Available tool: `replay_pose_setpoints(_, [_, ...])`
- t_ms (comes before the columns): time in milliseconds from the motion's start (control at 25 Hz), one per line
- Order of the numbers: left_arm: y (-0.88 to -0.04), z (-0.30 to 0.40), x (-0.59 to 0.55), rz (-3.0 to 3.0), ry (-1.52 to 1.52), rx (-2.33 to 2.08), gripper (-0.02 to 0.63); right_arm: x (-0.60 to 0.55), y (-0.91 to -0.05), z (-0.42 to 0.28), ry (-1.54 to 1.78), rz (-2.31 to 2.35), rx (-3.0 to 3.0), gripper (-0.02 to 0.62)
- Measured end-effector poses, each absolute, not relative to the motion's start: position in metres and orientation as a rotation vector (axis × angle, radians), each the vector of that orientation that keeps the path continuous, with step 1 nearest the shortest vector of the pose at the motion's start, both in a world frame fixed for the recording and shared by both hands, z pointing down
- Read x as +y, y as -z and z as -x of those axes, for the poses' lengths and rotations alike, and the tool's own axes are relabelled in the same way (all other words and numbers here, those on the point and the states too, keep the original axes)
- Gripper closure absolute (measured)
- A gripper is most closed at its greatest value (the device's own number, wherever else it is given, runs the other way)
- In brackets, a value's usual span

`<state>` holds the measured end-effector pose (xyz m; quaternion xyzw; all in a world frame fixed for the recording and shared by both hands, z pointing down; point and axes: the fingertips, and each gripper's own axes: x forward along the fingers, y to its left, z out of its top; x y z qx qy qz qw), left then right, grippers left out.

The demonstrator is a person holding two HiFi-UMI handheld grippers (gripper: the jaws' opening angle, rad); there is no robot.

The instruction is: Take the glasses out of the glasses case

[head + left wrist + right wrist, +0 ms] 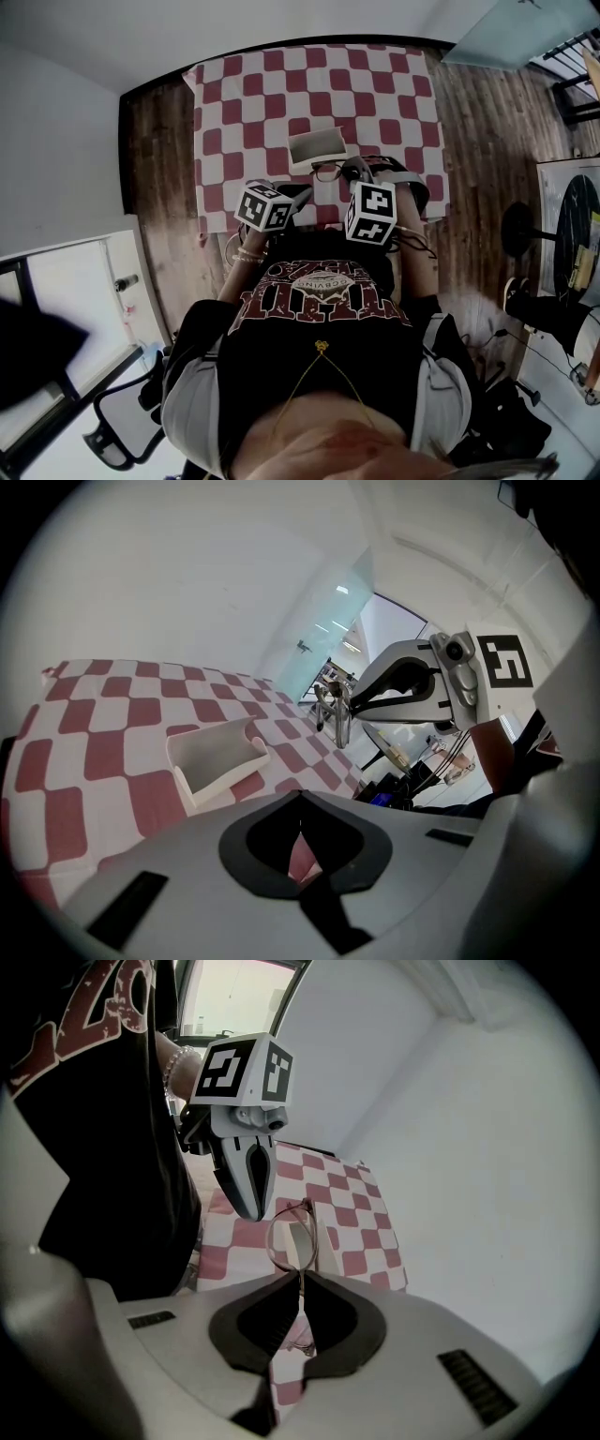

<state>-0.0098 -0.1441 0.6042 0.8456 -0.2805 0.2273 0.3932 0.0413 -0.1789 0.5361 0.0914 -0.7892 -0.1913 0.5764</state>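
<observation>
The white glasses case point(317, 147) lies open and empty on the red-and-white checked tablecloth point(234, 103); in the left gripper view the case point(217, 759) sits just ahead of my left gripper point(300, 797). That gripper's jaws are closed with nothing between them. The thin-framed glasses point(289, 1237) stand upright in my right gripper point(300, 1281), which is shut on the frame. From the head view the glasses point(327, 172) hang just in front of the case, near the table's front edge. In the right gripper view the left gripper point(251, 1208) points down beside the glasses without touching them.
The table stands against a white wall on a wooden floor point(487, 141). A black office chair point(112, 412) is at my lower left. A round black stool base point(521, 228) and a board stand to the right.
</observation>
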Motion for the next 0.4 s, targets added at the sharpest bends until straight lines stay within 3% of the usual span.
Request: replay_pose_setpoints(400, [-0.6009, 0.0107, -0.1494, -2.161, -0.565, -0.720, 0.607, -0.1802, -0.5393, -0.0379, 0.439, -0.205, -1.850, 0.566])
